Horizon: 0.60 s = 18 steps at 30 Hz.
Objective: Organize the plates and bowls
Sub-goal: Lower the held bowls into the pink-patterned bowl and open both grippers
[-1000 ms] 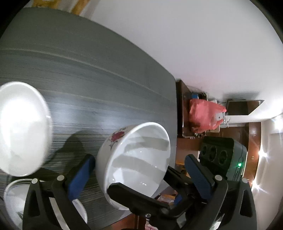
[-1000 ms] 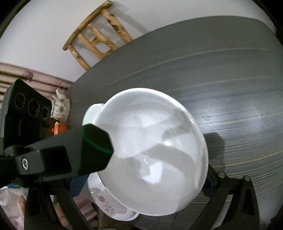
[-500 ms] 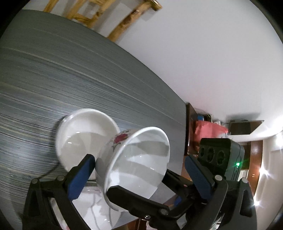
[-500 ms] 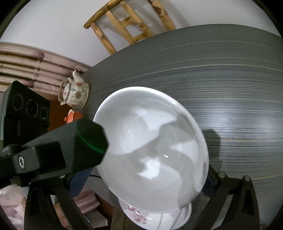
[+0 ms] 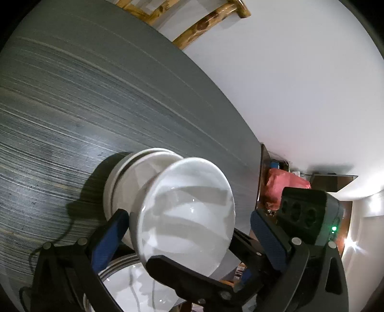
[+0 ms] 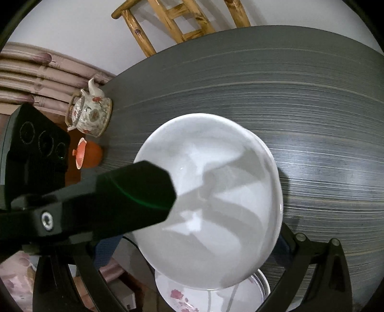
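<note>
In the left wrist view a white bowl is tilted on its side between the blue pads. The left gripper is shut on it, with a second black gripper's finger over its lower rim. Behind it more white bowls are nested, resting on the grey table. In the right wrist view the right gripper is shut on a white bowl, its dark finger over the rim. A rose-patterned plate lies below.
A floral teapot and an orange lidded pot stand at the table's left edge. A wooden chair is beyond the far edge. A red bag sits off the right end. A white plate lies below the left gripper.
The left gripper's bowl has moved up against the nested white bowls. The right wrist view has swung further over the table, bringing the teapot and chair more into view.
</note>
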{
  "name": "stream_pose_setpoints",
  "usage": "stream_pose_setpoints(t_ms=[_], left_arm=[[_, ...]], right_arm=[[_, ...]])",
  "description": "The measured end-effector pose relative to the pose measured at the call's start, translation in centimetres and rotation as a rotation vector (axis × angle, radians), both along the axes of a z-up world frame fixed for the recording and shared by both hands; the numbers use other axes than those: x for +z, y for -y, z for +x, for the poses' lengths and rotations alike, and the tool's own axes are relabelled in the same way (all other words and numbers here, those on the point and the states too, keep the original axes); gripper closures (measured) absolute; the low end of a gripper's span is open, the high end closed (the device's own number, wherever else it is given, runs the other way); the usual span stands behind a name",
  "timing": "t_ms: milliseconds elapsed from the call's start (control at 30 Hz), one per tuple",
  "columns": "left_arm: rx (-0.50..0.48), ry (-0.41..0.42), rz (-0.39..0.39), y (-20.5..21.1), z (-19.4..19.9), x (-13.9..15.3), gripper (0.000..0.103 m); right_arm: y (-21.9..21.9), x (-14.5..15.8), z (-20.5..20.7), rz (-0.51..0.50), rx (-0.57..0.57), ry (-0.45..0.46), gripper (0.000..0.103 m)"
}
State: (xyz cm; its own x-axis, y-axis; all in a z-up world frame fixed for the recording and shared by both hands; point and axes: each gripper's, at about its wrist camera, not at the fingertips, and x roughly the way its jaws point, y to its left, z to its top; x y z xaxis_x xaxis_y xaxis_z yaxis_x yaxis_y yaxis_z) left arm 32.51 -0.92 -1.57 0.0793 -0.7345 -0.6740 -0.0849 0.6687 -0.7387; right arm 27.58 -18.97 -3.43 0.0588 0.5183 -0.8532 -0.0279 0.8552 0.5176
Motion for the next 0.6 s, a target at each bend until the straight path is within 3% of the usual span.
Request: stream_pose_setpoints(t_ms=[600], left_arm=[[0.007, -0.009, -0.034, -1.1, 0.2, -1.0, 0.0]], right_arm=[[-0.7, -0.6, 0.2, -0.032, -0.001, 0.033, 0.0]])
